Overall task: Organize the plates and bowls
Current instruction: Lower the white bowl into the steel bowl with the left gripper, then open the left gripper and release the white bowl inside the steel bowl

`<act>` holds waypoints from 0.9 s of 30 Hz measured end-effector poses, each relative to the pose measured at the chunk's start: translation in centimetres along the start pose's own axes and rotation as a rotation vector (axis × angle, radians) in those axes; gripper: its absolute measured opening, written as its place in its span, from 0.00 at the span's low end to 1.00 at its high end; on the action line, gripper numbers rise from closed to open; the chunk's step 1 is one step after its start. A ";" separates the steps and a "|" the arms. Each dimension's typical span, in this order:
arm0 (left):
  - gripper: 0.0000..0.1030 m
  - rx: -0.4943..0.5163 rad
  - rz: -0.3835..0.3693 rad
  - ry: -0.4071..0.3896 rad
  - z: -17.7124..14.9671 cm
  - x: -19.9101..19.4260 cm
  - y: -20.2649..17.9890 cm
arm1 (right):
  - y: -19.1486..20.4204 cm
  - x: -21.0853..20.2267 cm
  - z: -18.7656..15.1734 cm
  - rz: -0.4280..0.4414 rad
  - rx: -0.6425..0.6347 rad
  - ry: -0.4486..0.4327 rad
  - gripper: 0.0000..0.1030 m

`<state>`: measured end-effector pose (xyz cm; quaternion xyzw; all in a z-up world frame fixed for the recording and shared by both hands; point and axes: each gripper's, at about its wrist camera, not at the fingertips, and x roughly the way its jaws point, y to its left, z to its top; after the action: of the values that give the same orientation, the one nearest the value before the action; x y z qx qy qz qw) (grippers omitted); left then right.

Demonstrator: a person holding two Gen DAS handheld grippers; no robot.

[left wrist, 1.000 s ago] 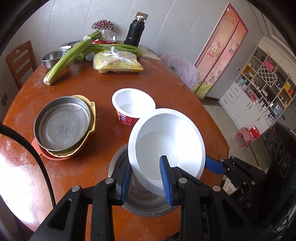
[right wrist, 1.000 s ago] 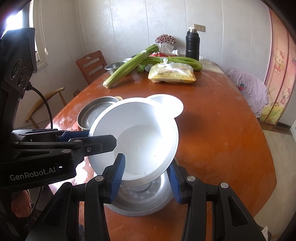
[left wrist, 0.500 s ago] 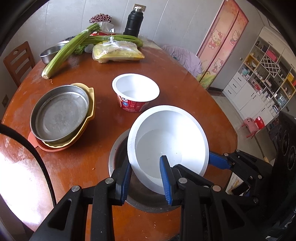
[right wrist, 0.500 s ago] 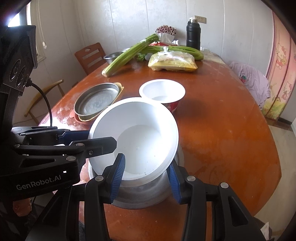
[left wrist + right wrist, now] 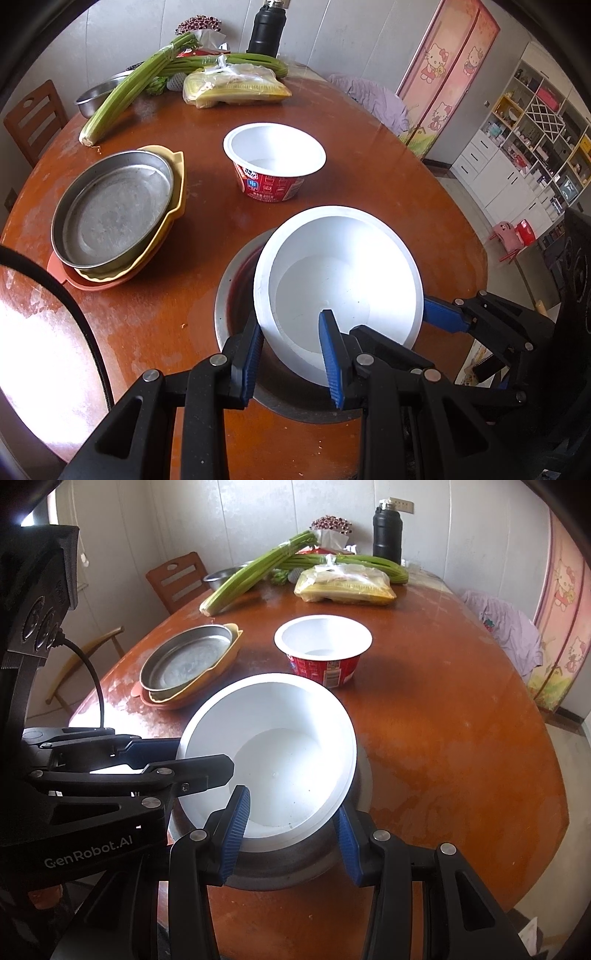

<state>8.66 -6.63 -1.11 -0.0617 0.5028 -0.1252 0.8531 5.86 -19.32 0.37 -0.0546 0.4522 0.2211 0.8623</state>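
A large white bowl (image 5: pixel 340 280) sits tilted inside a steel bowl (image 5: pixel 236 295) near the table's front edge; both also show in the right wrist view, the white bowl (image 5: pixel 273 753) over the steel bowl (image 5: pixel 280 864). My left gripper (image 5: pixel 291 362) is shut on the white bowl's near rim, one finger inside, one outside. My right gripper (image 5: pixel 291 834) straddles the opposite rim, one finger inside and one outside. A red-and-white paper bowl (image 5: pixel 273 162) stands behind. A steel pan on yellow and orange plates (image 5: pixel 114 210) lies left.
At the round wooden table's (image 5: pixel 388 166) far side lie celery stalks (image 5: pixel 129 92), a yellow food bag (image 5: pixel 236 88), a small steel bowl (image 5: pixel 96 96) and a black flask (image 5: pixel 266 29). A wooden chair (image 5: pixel 29 122) stands at the left.
Both grippers have lowered the white bowl into the steel bowl and it now sits lower, nearer the table. The other dishes have not moved.
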 end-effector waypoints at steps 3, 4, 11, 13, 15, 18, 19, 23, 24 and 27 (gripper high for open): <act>0.30 0.002 0.006 0.007 -0.1 0.3 0.0 | -0.1 0.2 -0.1 0.002 0.004 0.006 0.46; 0.30 0.005 0.009 0.009 -0.1 0.4 -0.1 | -0.1 0.3 -0.1 0.002 0.004 0.007 0.46; 0.30 0.009 0.021 0.014 0.1 0.8 -0.1 | -0.2 0.6 -0.1 -0.005 0.004 0.015 0.46; 0.30 0.010 0.028 0.013 0.1 0.8 -0.1 | -0.1 0.6 -0.1 -0.014 0.001 0.015 0.46; 0.30 0.012 0.031 0.012 0.0 0.8 0.0 | -0.2 0.7 -0.1 -0.017 0.002 0.015 0.46; 0.30 0.011 0.031 0.013 0.0 0.9 0.1 | -0.2 0.7 0.0 -0.017 0.000 0.014 0.46; 0.30 0.011 0.030 0.012 0.0 0.8 0.1 | -0.2 0.7 0.0 -0.017 -0.002 0.015 0.46; 0.30 0.009 0.033 0.008 0.0 0.7 0.2 | -0.2 0.6 -0.1 -0.019 0.000 0.012 0.46; 0.30 0.009 0.034 0.006 0.0 0.6 0.2 | -0.2 0.6 -0.1 -0.019 0.002 0.010 0.46; 0.30 0.009 0.033 0.000 0.1 0.4 0.2 | -0.3 0.4 0.0 -0.020 0.005 0.005 0.46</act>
<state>8.92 -6.55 -1.45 -0.0495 0.5031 -0.1136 0.8553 6.26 -19.46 0.01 -0.0575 0.4543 0.2110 0.8636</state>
